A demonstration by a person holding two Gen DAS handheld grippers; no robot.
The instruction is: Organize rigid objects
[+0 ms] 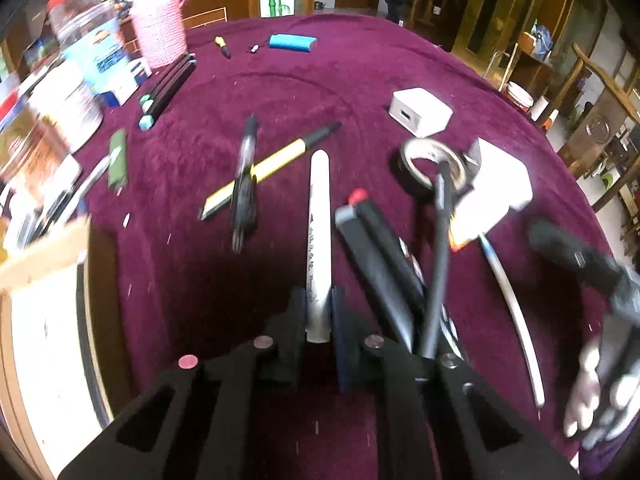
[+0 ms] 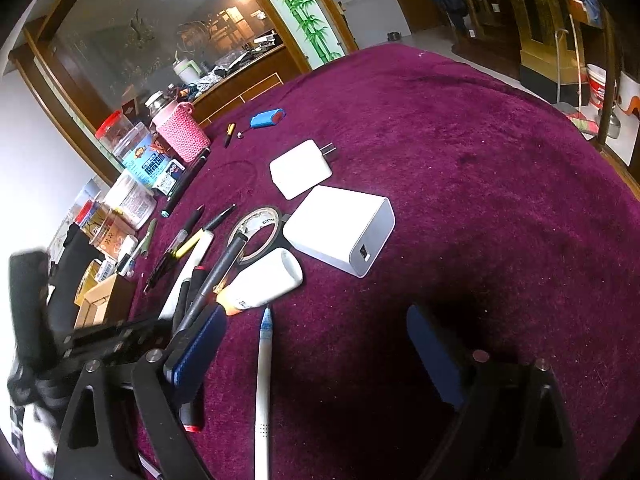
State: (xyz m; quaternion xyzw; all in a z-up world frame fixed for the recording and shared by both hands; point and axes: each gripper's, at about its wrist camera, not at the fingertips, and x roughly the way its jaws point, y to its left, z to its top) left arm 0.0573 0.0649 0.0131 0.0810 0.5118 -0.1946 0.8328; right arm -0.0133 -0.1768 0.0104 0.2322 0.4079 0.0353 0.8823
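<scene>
My left gripper (image 1: 318, 308) is shut on the near end of a white marker (image 1: 319, 232), which points away over the purple tablecloth (image 1: 280, 92). Just right of it lie black markers (image 1: 376, 248), one red-capped, and a black cable. My right gripper (image 2: 316, 344) stands open low over the cloth. A white pen with a blue tip (image 2: 263, 380) lies between its fingers, untouched. Ahead of it are a white glue bottle (image 2: 266, 280), a tape roll (image 2: 256, 232), a large white charger (image 2: 340, 228) and a smaller plug (image 2: 300, 168).
A yellow-and-black pen (image 1: 272, 164) and a black pen (image 1: 244, 184) lie crossed mid-table. A blue battery pack (image 1: 293, 42) lies far back. A pink woven cup (image 1: 160, 32), jars and boxes (image 1: 92, 52) crowd the left edge. A person's hand (image 1: 600, 392) shows at right.
</scene>
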